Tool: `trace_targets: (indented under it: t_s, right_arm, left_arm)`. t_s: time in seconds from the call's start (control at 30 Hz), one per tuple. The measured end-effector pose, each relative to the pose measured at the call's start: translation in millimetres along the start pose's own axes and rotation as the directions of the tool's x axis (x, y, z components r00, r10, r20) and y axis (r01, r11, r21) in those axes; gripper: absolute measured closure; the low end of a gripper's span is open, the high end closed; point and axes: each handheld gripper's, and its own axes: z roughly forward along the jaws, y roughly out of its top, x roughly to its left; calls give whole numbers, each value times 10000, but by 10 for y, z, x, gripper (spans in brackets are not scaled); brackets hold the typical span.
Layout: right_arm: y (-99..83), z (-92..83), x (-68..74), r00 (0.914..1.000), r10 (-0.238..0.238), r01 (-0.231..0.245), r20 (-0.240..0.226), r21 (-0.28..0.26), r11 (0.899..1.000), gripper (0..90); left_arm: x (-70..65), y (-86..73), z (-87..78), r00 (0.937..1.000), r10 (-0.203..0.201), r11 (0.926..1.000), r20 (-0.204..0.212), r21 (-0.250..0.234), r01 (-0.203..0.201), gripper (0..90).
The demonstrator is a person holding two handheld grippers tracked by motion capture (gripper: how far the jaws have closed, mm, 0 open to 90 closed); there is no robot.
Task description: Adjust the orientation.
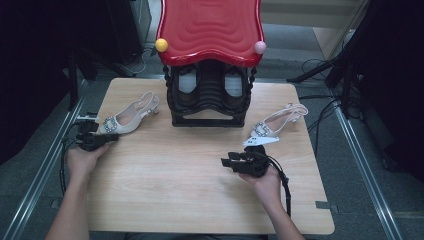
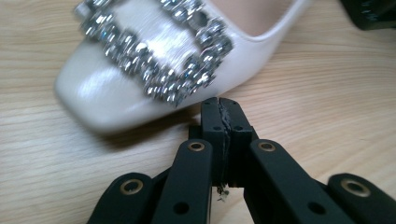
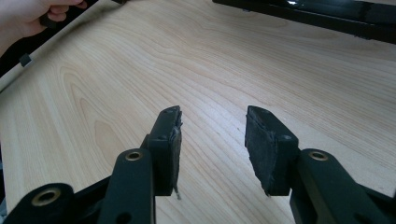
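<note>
Jaws pressed together on nothing at left gripper [image 2: 223,109], tips just short of left shoe [image 1: 129,117], its jewelled square toe near table's [image 1: 165,175] left edge. Black rack [image 1: 209,97] under red seat at back centre. Jaws parted and bare at right gripper [image 3: 212,122], near right shoe [image 1: 278,122].

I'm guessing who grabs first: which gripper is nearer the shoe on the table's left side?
Left. The left gripper, jaws shut, sits just short of that shoe's jewelled toe; the right gripper is across the table, open over bare wood.
</note>
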Motion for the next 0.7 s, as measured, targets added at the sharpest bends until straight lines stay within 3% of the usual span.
trace_targets:
  t_s: [0.03,0.2,0.27,0.43,0.7]
  right_arm:
    - [-2,-6,-1,10000,13,-13,20,2,10000,566]
    - [-10,-20,-15,10000,75,-75,57,-11,10000,566]
    - [-15,-18,-15,10000,27,-27,63,36,10000,565]
    - [-27,-31,-13,9999,35,-36,126,52,10000,562]
    - [-91,-84,-26,9993,205,-206,302,26,9998,557]
  left_arm:
    - [8,-3,1,9997,-172,9998,179,-55,173,899]
    - [-114,61,-111,9961,-47,9987,881,-507,92,900]
    - [-240,152,-157,9958,307,9979,867,-597,-256,900]
    - [-357,286,-209,9943,505,9955,940,-850,-425,900]
    - [-418,436,-117,9969,573,9949,541,-863,-525,900]
